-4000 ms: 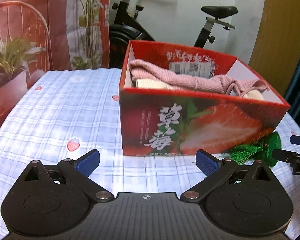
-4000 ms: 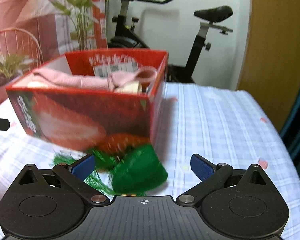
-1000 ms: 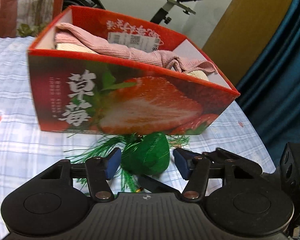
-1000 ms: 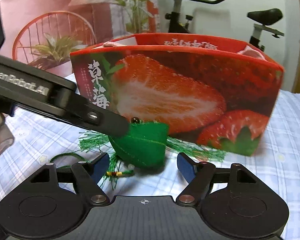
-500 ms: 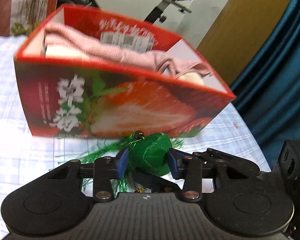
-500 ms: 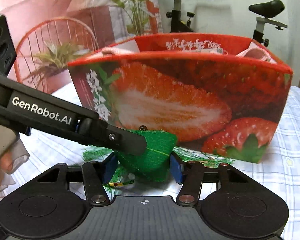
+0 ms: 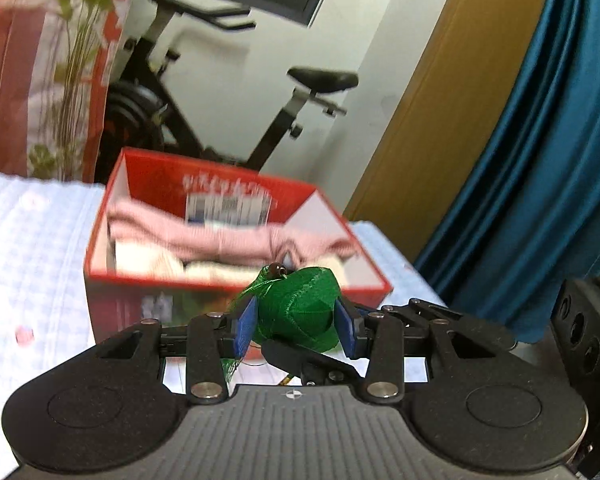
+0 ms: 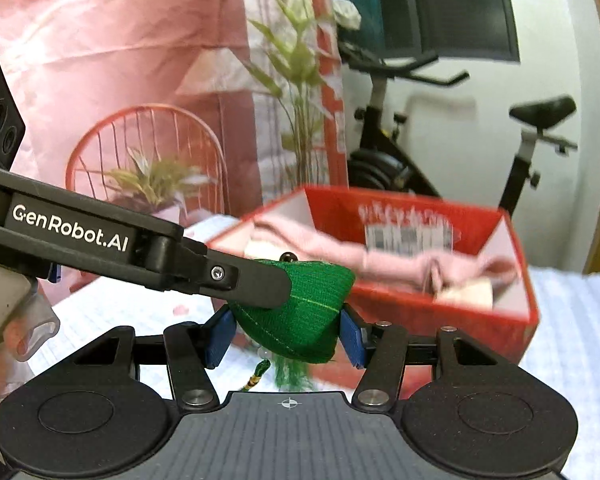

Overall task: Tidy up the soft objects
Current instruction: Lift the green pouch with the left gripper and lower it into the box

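Observation:
A green fabric pouch with tassels [image 7: 300, 308] [image 8: 304, 312] hangs in the air, gripped from two sides. My left gripper [image 7: 296, 326] is shut on it, blue pads pressing its flanks. My right gripper [image 8: 284, 334] is shut on the same pouch, and the left gripper's black finger [image 8: 256, 280] crosses over it in the right wrist view. Beyond and below stands the red strawberry box [image 7: 112, 276] [image 8: 528, 312], open on top, holding a pink towel [image 7: 220, 240] [image 8: 400, 260] and cream cloths [image 7: 148, 260].
A white and blue checked tablecloth [image 7: 32, 256] covers the table. An exercise bike [image 7: 300, 92] stands behind the box, a teal curtain [image 7: 540, 160] at the right, potted plants and a red wire chair [image 8: 148, 148] at the left. A hand [image 8: 4, 344] holds the left gripper.
Both grippers closed on the green pouch and lifted it off the table. The box has dropped lower in both views, so its inside now shows.

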The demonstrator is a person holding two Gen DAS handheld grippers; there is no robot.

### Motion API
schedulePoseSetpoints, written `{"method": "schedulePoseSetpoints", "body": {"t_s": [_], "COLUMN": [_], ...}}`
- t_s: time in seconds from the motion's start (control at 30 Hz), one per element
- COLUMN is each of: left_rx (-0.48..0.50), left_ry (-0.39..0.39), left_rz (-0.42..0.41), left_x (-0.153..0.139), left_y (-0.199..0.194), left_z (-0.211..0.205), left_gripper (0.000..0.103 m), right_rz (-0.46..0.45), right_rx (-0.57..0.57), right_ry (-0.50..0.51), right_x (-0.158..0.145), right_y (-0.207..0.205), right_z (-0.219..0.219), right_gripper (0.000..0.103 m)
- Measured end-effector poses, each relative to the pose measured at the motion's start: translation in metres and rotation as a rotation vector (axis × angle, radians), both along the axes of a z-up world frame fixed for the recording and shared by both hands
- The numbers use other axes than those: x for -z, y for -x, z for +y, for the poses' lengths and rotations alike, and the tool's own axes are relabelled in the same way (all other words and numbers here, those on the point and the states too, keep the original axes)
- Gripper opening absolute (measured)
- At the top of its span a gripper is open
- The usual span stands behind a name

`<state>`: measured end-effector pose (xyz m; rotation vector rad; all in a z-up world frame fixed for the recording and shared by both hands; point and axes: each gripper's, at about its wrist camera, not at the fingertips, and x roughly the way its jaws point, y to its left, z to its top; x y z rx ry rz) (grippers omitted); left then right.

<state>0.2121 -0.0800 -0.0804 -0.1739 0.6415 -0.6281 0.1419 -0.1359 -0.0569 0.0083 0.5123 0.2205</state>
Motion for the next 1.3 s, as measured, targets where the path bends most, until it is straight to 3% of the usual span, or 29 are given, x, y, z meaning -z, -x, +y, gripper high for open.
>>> {"method": "schedulePoseSetpoints", "body": {"t_s": [0.27, 0.4, 0.53, 0.73, 0.93, 1.2, 1.3], "left_rx": [-0.020, -0.023, -0.032, -0.021, 0.007, -0.016, -0.054], "left_ry": [0.112, 0.117, 0.088, 0.059, 0.017, -0.067, -0.109], "left_rz": [-0.080, -0.135, -0.170, -0.109, -0.031, 0.017, 0.024], "left_x": [-0.048, -0.064, -0.063, -0.036, 0.004, 0.030, 0.032], "left_y": [-0.030, -0.047, -0.059, -0.084, -0.108, -0.129, -0.131], "left_z": [0.006, 0.000, -0.007, -0.016, -0.034, -0.037, -0.032], "left_gripper": [0.044, 0.044, 0.044, 0.044, 0.045, 0.045, 0.053], "right_rz": [-0.102, -0.154, -0.183, -0.140, -0.042, 0.102, 0.147], "right_rx": [-0.030, -0.048, -0.056, -0.043, 0.005, 0.104, 0.138], "right_ry": [0.023, 0.087, 0.118, 0.123, 0.085, 0.038, 0.034], "right_x": [-0.064, -0.090, -0.097, -0.067, -0.018, 0.029, 0.041], "right_y": [-0.038, -0.063, -0.084, -0.107, -0.118, -0.133, -0.132], "right_z": [-0.005, -0.008, -0.010, -0.022, -0.046, -0.069, -0.075], "right_gripper": [0.052, 0.052, 0.052, 0.052, 0.052, 0.052, 0.055]}}
